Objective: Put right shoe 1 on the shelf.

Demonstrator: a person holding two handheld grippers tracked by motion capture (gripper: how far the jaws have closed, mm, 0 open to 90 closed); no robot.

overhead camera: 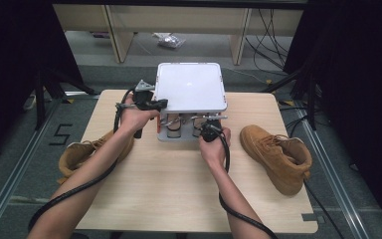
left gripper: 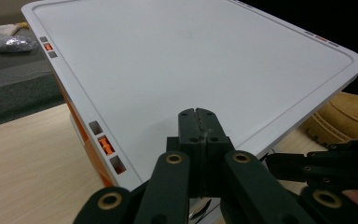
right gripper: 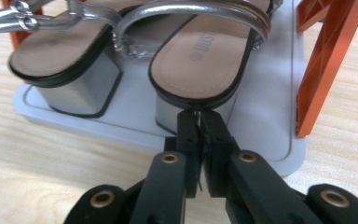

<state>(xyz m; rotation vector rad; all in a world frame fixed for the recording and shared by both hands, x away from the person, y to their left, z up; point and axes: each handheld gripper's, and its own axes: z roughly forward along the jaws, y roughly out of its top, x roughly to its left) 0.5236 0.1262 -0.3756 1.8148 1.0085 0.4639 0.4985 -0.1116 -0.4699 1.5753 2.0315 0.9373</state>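
Sandal point(right gripper: 200, 65) heel just ahead of right hand-held gripper point(right gripper: 199, 122), jaws nearly closed, empty

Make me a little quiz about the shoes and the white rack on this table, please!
1. True or false: a tan boot lies on the table right of the white shoe rack.
2. What sits on the rack's lower shelf? A) silver block-heel sandals B) sneakers C) nothing
3. Fill in: the right claw is at the ___ of a sandal.

Key: 1 true. 2 A. 3 heel; the left claw is shut over the rack's white top.
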